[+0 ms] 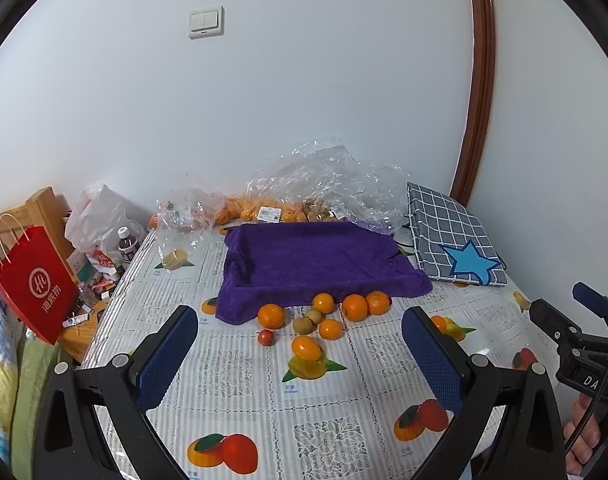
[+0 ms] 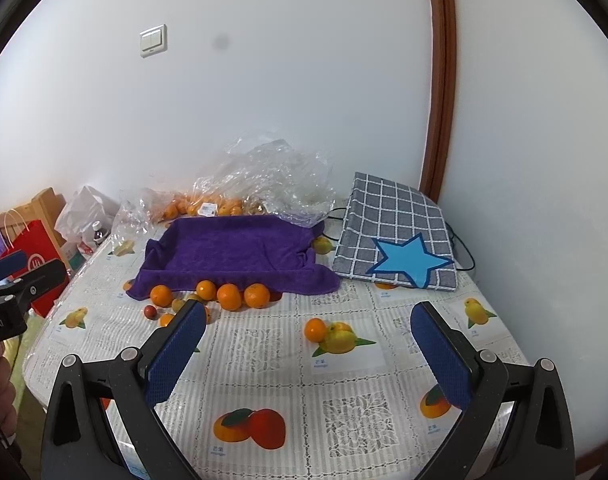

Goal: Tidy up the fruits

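Fruit is seen scattered on the tablecloth (image 1: 239, 364) just ahead of the left gripper (image 1: 299, 332), between its spread blue pads: oranges (image 1: 354, 307) in a loose row along the near edge of the purple towel-lined tray (image 1: 316, 258), two kiwis (image 1: 302, 325) among them, a small red fruit (image 1: 266, 337) nearer the left pad, and one small orange (image 1: 305, 347) closest to the fingers. Nothing is held by the left gripper, its jaws being wide apart. The right gripper (image 2: 308, 320) is likewise held wide open and empty; the same cluster lies ahead and to its left, partly hidden behind its left pad. A lone orange (image 2: 315, 329) is seen straight ahead between its fingers. Bagged oranges (image 1: 263, 210) lie beyond the tray against the wall.
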